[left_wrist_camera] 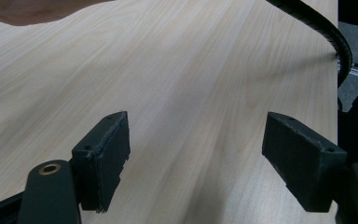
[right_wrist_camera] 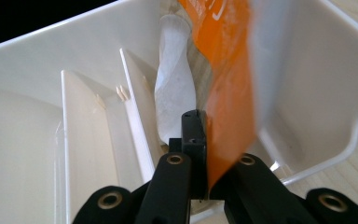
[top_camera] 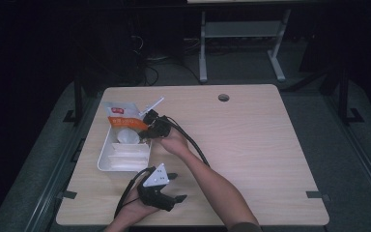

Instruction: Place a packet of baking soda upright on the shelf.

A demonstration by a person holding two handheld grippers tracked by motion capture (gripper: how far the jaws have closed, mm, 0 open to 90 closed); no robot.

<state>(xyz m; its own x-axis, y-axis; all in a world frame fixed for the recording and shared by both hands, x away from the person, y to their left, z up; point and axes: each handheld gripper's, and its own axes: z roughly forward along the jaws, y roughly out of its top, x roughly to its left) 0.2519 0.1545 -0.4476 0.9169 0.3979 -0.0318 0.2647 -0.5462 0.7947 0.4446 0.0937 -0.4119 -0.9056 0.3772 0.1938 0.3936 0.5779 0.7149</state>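
An orange and white packet (top_camera: 121, 115) stands at the far end of a white divided tray (top_camera: 104, 153) on the left of the wooden table. My right gripper (top_camera: 147, 128) reaches in over the tray's right rim. In the right gripper view my right gripper (right_wrist_camera: 206, 140) is shut on the lower edge of the orange packet (right_wrist_camera: 228, 93), above the tray (right_wrist_camera: 307, 93). A white crumpled wrapper (right_wrist_camera: 172, 88) lies in the compartment just beyond. My left gripper (top_camera: 176, 187) rests near the table's front edge, open, with bare wood between its jaws (left_wrist_camera: 196, 154).
Upright dividers (right_wrist_camera: 133, 107) split the tray into narrow compartments. A thin white stick (top_camera: 155, 103) pokes out past the tray's far right corner. A cable hole (top_camera: 223, 97) sits at the table's far edge. The right gripper's cable (left_wrist_camera: 326, 28) trails across the table.
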